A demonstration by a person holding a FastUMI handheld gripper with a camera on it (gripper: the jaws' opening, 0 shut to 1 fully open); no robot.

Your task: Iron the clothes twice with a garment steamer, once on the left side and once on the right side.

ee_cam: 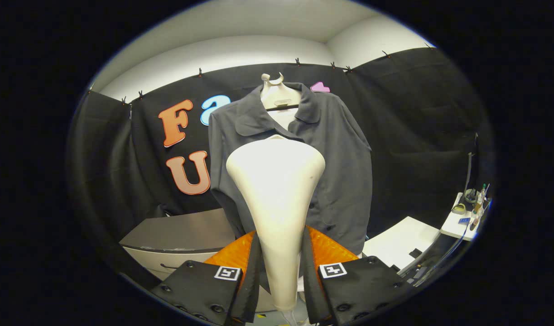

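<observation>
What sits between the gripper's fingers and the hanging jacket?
The gripper view shows the steamer: the gripper is shut on its handle, and its head rises in front of the jacket.

White table (406, 240) w/ small black item (415, 252).

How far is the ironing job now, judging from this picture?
Done: the claw is shut on the garment steamer, both fingers pressing its handle. In hand: the steamer's head is raised in front of the grey jacket, which hangs on a hanger; whether it touches the cloth cannot be told. Left: nothing shows that either side has been steamed, so both passes seem to remain.
</observation>
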